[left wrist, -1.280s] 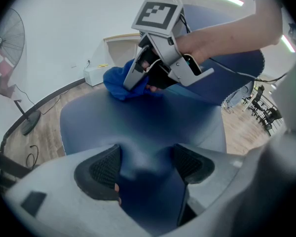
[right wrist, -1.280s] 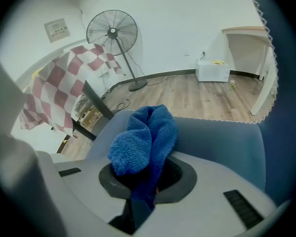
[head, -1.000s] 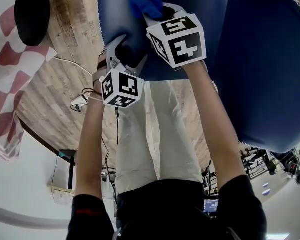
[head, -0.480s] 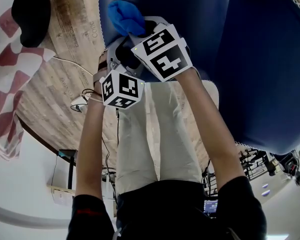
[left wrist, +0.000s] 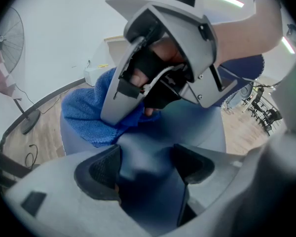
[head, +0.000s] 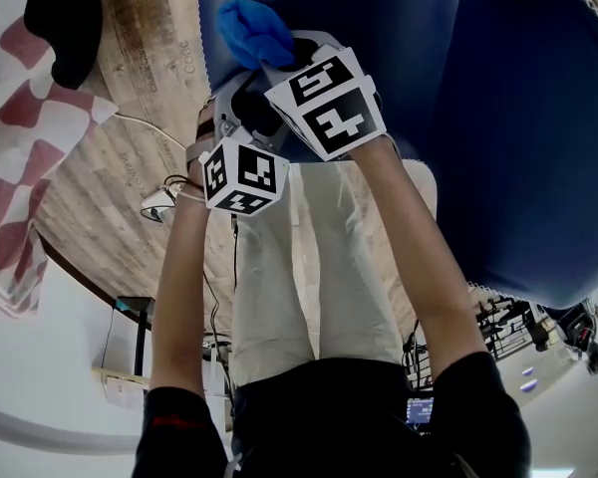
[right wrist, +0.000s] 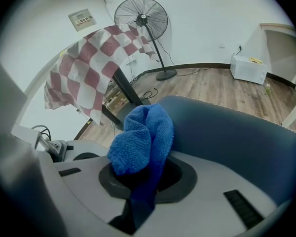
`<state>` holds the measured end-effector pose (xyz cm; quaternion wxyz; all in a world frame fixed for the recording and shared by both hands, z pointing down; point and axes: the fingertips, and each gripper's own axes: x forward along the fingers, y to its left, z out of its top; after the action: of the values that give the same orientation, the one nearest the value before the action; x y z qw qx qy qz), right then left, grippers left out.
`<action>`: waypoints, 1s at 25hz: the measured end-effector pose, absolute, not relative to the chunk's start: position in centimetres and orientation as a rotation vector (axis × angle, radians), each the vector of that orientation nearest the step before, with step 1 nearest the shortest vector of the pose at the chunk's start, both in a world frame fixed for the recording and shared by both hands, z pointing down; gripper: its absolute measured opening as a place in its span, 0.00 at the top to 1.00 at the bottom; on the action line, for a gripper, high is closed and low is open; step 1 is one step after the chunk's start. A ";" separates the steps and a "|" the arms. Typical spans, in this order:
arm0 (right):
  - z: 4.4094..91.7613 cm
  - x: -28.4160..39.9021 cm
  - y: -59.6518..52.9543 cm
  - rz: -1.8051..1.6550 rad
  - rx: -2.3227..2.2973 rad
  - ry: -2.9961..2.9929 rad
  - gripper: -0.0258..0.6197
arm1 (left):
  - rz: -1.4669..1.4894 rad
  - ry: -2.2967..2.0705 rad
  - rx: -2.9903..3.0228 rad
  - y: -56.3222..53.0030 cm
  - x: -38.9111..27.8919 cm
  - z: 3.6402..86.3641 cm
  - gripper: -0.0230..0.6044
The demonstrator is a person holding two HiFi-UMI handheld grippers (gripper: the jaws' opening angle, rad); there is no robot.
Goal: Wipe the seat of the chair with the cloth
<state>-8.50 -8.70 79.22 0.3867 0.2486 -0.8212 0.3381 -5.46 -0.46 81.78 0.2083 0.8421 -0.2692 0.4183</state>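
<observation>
The chair's dark blue seat [head: 399, 58] fills the top of the head view. A bright blue cloth [head: 254, 30] lies bunched on it near its left edge, and my right gripper [head: 279, 53] is shut on that cloth. In the right gripper view the cloth [right wrist: 140, 137] rises from between the jaws against the seat [right wrist: 227, 137]. My left gripper [head: 241, 103] sits just below the right one at the seat's near edge. Its fingers [left wrist: 96, 174] stand open, with seat fabric showing between them. That view also catches the right gripper [left wrist: 158, 63] and the cloth [left wrist: 91, 115].
A red and white checked cloth [head: 20, 137] drapes a table to the left, and a black object [head: 70, 18] lies on it. Cables [head: 159, 202] trail on the wooden floor. A standing fan [right wrist: 140, 19] and a white box [right wrist: 249, 68] stand by the wall.
My right gripper has dragged the cloth leftward across the seat, then nearly stopped. The left gripper has stayed put.
</observation>
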 end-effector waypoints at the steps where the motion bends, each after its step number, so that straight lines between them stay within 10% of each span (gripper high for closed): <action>1: 79.2 -8.4 -8.8 0.859 0.638 -2.090 0.89 | 1.164 -0.749 2.344 -0.5 -5.4 81.8 0.42; 25: 79.1 7.5 -12.7 0.848 1.138 -1.874 0.89 | 1.166 -0.750 2.343 -0.5 -5.4 81.7 0.42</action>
<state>7.53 -12.69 79.13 0.3853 0.4466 -0.7356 0.3331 -5.36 -0.50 81.73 0.2083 0.8417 -0.2696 0.4188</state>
